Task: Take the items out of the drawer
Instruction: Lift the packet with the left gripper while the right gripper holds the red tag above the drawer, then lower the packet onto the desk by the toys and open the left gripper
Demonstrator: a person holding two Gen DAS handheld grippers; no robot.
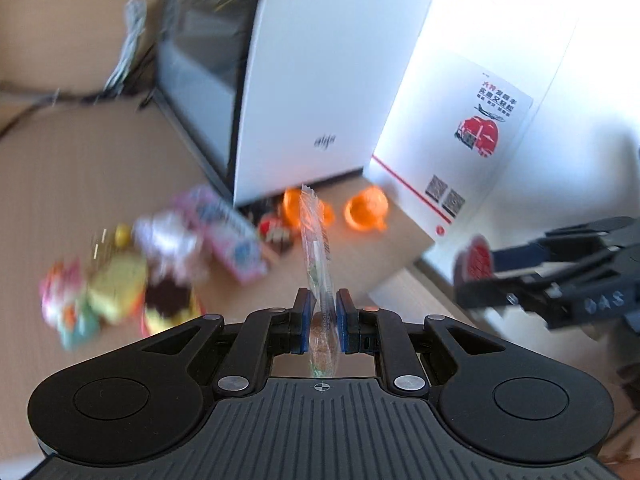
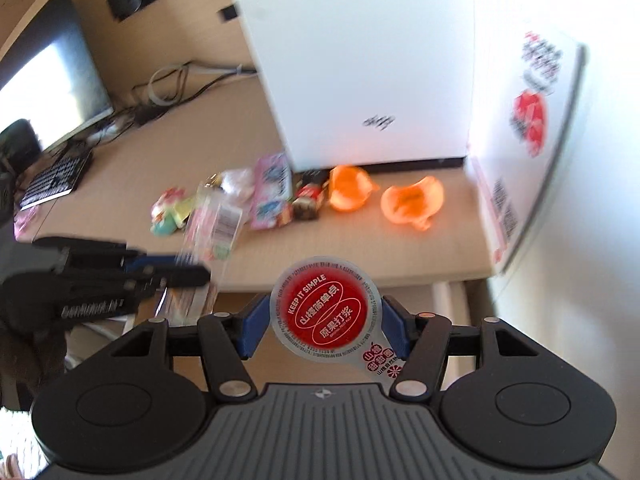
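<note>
Now both jaws hold snacks, the left gripper (image 1: 323, 322) a candy packet (image 1: 318, 248), the right gripper (image 2: 324, 320) a red-lidded cup (image 2: 325, 314), which I think go next on the counter (image 2: 160, 152) by the pile.

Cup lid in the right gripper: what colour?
Red centre, silver rim on the cup lid; clearest in right wrist view.

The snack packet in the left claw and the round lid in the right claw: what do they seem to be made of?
Snack packet: thin clear plastic film, glossy; the orange things behind show through it, and its top edge is crimped. Round lid: probably printed foil or plastic film, fairly smooth, with a silvery rim and a pull tab; which of the two cannot be told.
</note>
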